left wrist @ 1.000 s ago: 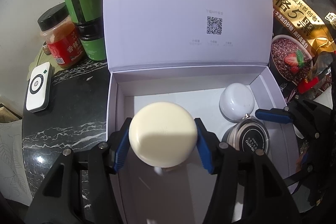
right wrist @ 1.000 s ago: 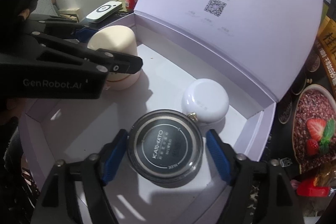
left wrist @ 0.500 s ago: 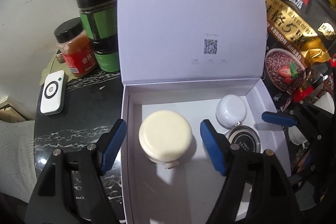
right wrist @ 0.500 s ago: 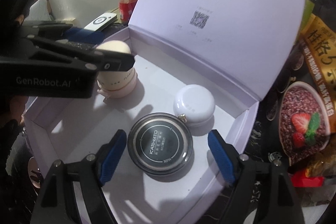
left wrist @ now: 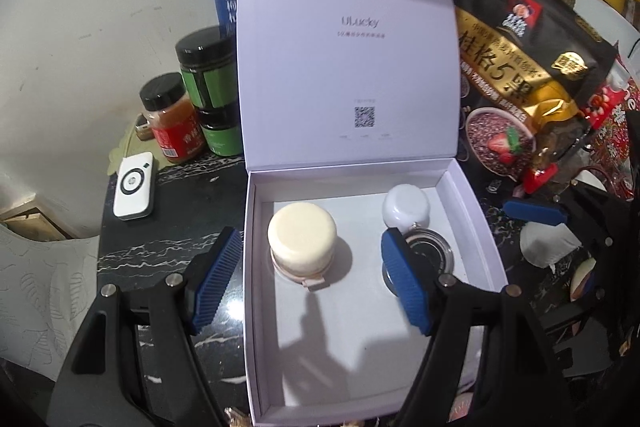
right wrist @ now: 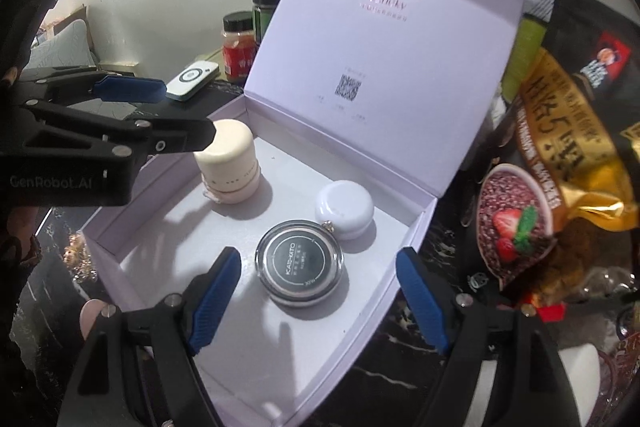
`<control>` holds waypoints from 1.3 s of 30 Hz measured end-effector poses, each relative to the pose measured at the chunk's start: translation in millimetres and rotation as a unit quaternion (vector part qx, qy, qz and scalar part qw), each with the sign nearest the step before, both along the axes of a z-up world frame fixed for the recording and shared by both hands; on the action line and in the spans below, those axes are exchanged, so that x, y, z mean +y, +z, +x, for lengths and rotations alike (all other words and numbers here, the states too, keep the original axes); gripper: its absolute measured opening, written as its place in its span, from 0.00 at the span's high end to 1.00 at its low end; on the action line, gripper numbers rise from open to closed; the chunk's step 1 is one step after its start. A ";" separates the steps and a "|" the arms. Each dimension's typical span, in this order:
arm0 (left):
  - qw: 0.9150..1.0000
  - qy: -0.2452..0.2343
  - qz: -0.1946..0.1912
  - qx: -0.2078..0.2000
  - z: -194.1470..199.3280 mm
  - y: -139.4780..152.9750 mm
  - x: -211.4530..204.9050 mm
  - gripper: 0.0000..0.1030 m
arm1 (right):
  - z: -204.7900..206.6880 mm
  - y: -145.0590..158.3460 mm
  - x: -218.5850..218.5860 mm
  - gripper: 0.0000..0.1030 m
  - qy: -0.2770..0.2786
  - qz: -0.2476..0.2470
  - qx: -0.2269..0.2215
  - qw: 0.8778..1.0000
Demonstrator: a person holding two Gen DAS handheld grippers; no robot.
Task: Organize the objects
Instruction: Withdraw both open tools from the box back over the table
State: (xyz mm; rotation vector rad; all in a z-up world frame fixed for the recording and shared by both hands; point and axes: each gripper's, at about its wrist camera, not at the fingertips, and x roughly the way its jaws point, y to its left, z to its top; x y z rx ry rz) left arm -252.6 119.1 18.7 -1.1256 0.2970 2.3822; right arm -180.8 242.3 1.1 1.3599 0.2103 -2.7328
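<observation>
A white box point(left wrist: 254, 307) stands open on the dark marble table, lid point(left wrist: 348, 67) upright. Inside it are a cream round jar point(left wrist: 302, 237) at the left, a white round case point(left wrist: 406, 205) at the back right, and a black-lidded tin point(left wrist: 432, 253) in front of the case. My left gripper point(left wrist: 314, 279) hangs open above the cream jar point(right wrist: 228, 155), not touching it. My right gripper point(right wrist: 318, 301) is open above the tin point(right wrist: 300, 263), its pads clear of it. The white case point(right wrist: 344, 209) touches the tin's far edge.
Behind the box at the left stand a red-labelled jar point(left wrist: 172, 119) and stacked green jars point(left wrist: 208, 75). A white remote-like device point(left wrist: 134, 187) lies on the table point(left wrist: 160, 247). A black-and-gold oat bag point(left wrist: 516, 67) and clutter crowd the right side.
My left gripper has let go of the cream jar and opened; the jar now stands in the box. Both grippers have lifted and drawn back from the box.
</observation>
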 end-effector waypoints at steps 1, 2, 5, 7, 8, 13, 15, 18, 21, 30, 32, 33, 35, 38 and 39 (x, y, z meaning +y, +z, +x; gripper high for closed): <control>1.000 0.001 0.000 0.002 2.7 2.4 -0.5 0.30 | 1.0 1.7 -0.9 0.22 -0.001 0.001 0.002 1.000; 1.000 0.001 0.001 0.004 5.9 5.1 -1.5 0.30 | 3.3 4.2 -1.2 0.22 -0.002 0.002 0.003 1.000; 1.000 0.003 0.005 0.009 16.0 13.3 -4.4 0.30 | 8.0 10.7 -6.1 0.22 -0.006 0.003 0.008 1.000; 1.000 0.003 0.007 0.012 22.4 17.7 -5.7 0.30 | 11.4 14.6 -8.6 0.22 -0.006 0.003 0.012 1.000; 1.000 0.003 0.007 0.013 25.3 19.4 -6.4 0.30 | 14.3 17.3 -9.3 0.22 -0.006 0.003 0.015 1.000; 1.000 0.003 0.009 0.020 40.3 28.2 -9.5 0.30 | 30.4 27.3 -10.4 0.22 -0.007 0.005 0.025 1.000; 1.000 0.002 0.009 0.023 46.6 31.1 -10.6 0.30 | 36.4 30.6 -11.5 0.22 -0.007 0.005 0.029 1.000; 1.000 0.005 0.008 0.026 55.8 34.6 -12.7 0.30 | 44.4 34.8 -12.6 0.22 -0.008 0.007 0.034 0.999; 0.999 0.008 0.010 0.029 64.7 37.4 -15.8 0.29 | 52.5 38.0 -13.4 0.22 -0.011 0.008 0.038 0.999; 0.999 0.015 0.001 0.051 97.7 41.8 -27.0 0.18 | 77.7 46.0 -17.2 0.22 -0.014 0.006 0.049 0.999; 0.998 0.015 -0.004 0.058 104.7 42.6 -28.6 0.16 | 82.8 46.4 -19.0 0.22 -0.013 0.006 0.050 0.999; 0.998 0.015 -0.005 0.061 109.2 43.2 -30.1 0.16 | 85.5 46.3 -20.1 0.22 -0.012 0.006 0.050 0.999; 0.998 0.017 -0.003 0.064 115.0 44.2 -32.9 0.15 | 90.9 45.9 -22.4 0.22 -0.012 0.006 0.052 0.999; 0.998 0.020 -0.003 0.062 122.7 44.6 -37.3 0.13 | 97.8 45.3 -24.8 0.22 -0.010 0.004 0.052 0.999; 0.998 0.021 -0.004 0.063 125.6 44.6 -38.6 0.13 | 100.8 45.1 -25.9 0.22 -0.009 0.003 0.053 0.999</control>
